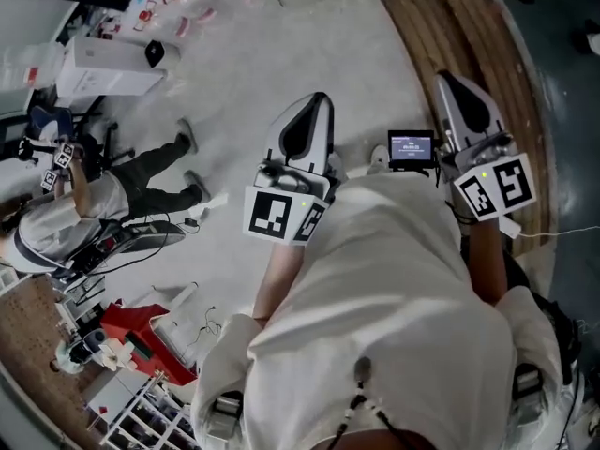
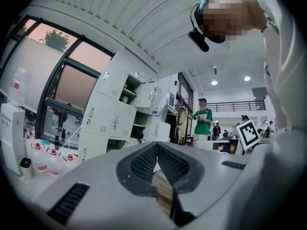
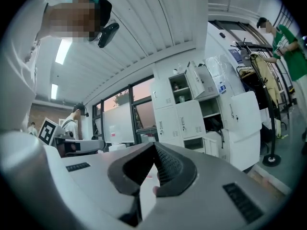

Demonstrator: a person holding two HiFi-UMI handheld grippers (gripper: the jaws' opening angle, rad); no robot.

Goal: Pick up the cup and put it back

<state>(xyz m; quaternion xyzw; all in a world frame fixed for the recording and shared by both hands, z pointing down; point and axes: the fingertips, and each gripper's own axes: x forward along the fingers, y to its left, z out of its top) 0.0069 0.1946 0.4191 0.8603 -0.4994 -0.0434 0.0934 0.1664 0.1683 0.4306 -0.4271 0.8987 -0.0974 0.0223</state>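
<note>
Left tongs [image 2: 156, 145]: closed, tip to tip, with nothing between them; you hold them level, out in front of your chest.
Right tongs [image 3: 153, 145]: closed as well and empty, level, just beside the wooden surface [image 1: 469, 36].
Cup: in none of the views, so where it stands, and whether upright, can't be told from here.
Under you: bare grey floor [image 1: 281, 54], with another person [image 1: 94, 204] well off to your left.
Ahead of the left tongs: white cabinets [image 2: 110, 114] and a row of red-capped bottles [image 2: 53, 157], no cup among them that I can make out.
Stage: empty closed tongs and no cup in sight fit two readings: the cup waits somewhere to be lifted, or it already stands back in its place.
Doing it well: turn your head until the cup is in view before you judge anything, and hold both tongs level and apart, clear of your own sleeves.
Risk: the right tongs are close to the wooden edge — mind a knock there.
</note>
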